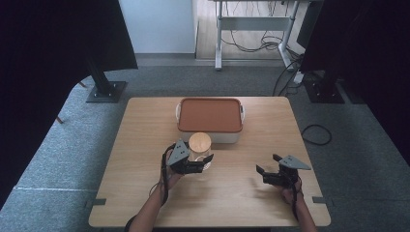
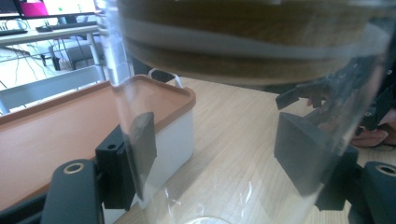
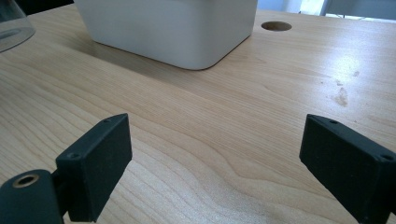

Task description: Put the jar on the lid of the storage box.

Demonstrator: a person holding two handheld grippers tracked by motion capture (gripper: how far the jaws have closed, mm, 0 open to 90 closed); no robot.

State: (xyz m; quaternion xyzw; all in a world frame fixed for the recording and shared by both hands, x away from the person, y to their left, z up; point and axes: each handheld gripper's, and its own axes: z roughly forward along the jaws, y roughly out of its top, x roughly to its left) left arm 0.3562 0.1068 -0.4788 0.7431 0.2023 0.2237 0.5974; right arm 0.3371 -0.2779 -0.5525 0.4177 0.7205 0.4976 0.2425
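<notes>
A clear glass jar [image 1: 199, 145] with a cork lid stands on the wooden table [image 1: 232, 193], just in front of a white box with a brown-orange lid [image 1: 209, 113]. My left gripper [image 1: 208, 163] is shut on the jar from the left. In the left gripper view both pads press on the jar's wall [image 2: 243, 60], with the gripper [image 2: 222, 149] around it and the box lid [image 2: 70, 121] behind. My right gripper [image 1: 267, 163] rests at the table's right front, open, with bare wood between its jaws [image 3: 215, 158]. The jar's edge [image 3: 11, 23] and the box [image 3: 173, 28] lie beyond it.
The box sits at the middle back of the table. A round cable hole [image 3: 276, 26] is in the tabletop beyond the box. Black stands, a desk frame and cables are on the grey floor behind the table. Through the jar I see the other hand [image 2: 373, 135].
</notes>
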